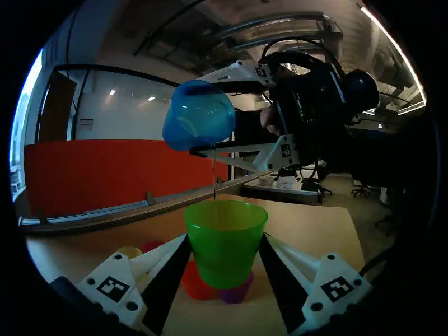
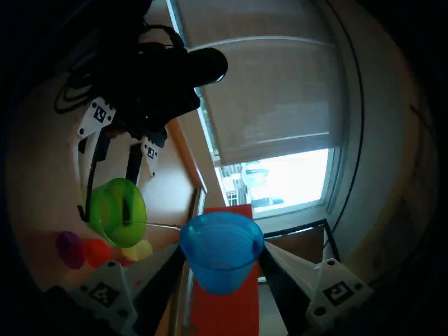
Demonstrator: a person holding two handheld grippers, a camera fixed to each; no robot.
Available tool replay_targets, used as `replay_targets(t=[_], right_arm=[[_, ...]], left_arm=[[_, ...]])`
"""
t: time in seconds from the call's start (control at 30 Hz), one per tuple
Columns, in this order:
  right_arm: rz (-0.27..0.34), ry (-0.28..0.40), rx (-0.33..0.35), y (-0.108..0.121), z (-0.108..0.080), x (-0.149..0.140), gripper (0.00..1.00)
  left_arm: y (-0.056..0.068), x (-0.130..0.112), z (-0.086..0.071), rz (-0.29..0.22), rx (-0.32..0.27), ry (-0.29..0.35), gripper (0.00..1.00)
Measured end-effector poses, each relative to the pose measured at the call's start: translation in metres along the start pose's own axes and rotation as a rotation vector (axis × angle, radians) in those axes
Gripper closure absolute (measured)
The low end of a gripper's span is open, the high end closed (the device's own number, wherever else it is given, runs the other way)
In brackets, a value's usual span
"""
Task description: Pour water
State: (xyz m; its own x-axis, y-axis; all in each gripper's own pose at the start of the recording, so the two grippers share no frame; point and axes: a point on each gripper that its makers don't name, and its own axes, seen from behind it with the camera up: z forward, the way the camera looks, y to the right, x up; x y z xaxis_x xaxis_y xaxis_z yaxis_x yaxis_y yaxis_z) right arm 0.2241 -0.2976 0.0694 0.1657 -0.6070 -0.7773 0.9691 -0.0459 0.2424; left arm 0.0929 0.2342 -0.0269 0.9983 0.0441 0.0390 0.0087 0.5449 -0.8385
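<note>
Above the green cup (image 1: 225, 241), right tongs (image 2: 222, 249) tilt blue cup (image 1: 197, 115) (thin stream (image 1: 214, 173)).

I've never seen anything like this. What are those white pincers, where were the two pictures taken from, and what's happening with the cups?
No robot here: a person holds two hand grippers, each carrying a camera that looks along its fingers. In the left gripper view, the left gripper clamps a green cup over a table. In the right gripper view, the right gripper clamps a blue cup, tipped so a thin water stream falls into the green one. A red cup and a purple cup sit on the table.
</note>
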Motion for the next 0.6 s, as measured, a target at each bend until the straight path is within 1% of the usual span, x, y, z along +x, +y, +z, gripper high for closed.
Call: replay_targets(t=[0.6], right_arm=[[-0.021, 0.001, 0.002, -0.0036, -0.0005, 0.0043, 0.11]], left_arm=[[-0.0030, -0.0017, 0.0002, -0.002, 0.009, 0.001, 0.19]])
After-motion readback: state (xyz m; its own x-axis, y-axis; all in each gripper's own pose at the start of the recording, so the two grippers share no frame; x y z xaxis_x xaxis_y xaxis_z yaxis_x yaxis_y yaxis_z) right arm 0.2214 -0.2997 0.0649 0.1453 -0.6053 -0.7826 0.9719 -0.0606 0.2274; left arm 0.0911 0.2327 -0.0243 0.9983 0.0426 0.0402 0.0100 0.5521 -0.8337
